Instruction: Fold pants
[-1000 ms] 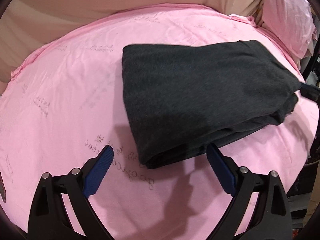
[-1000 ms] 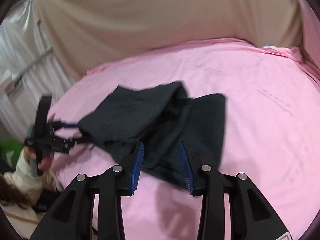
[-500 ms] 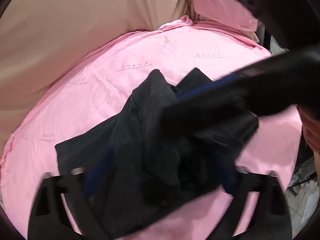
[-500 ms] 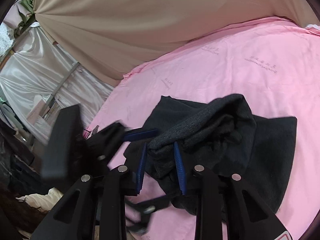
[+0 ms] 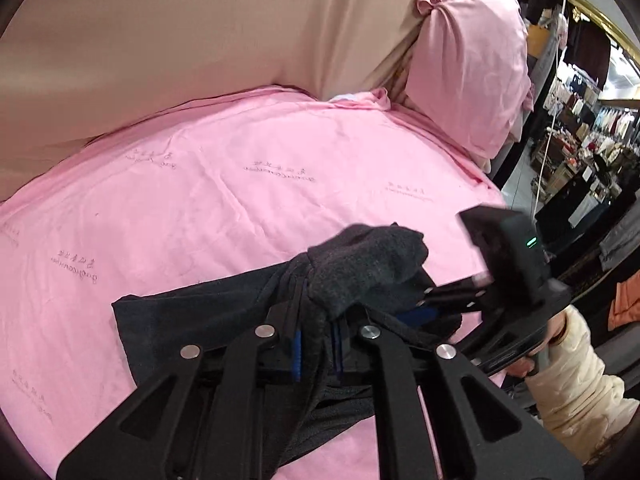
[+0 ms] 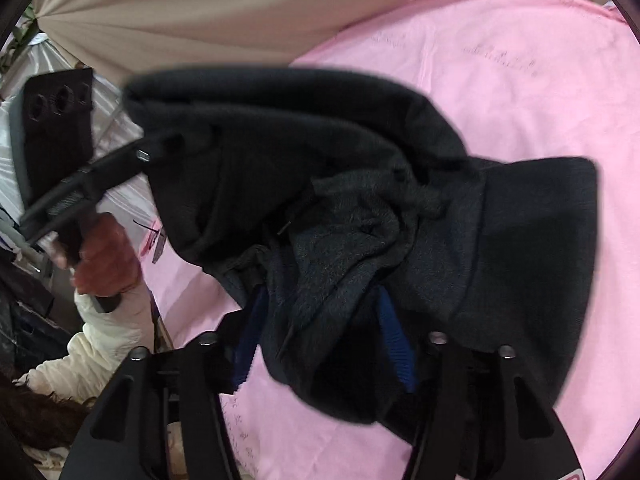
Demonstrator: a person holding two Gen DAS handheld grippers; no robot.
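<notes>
The dark grey pants (image 5: 360,268) are bunched up and lifted partly off the pink bed sheet (image 5: 240,200). My left gripper (image 5: 316,344) points down at the near edge of the bundle, and its jaws are closing, with the blue pads pinching a fold of fabric. In the right wrist view the pants (image 6: 360,208) hang in a heap over my right gripper (image 6: 324,344). Its jaws are opening, and cloth droops between the spread blue pads. In the left wrist view the right gripper (image 5: 424,312) reaches into the bundle from the right, held by a hand in a cream sleeve (image 5: 572,380).
A pink pillow (image 5: 468,60) leans at the bed's far right corner against beige drapery (image 5: 200,20). Shop racks and clutter (image 5: 592,152) lie beyond the bed's right edge. Pink sheet stretches left of and behind the pants. Pale plastic sheeting (image 6: 24,60) hangs off the bed's left side.
The pants lay flat and folded a second ago; now they are gathered up and lifted. The left jaws went from wide open to pinched on the cloth, and the right jaws spread wider.
</notes>
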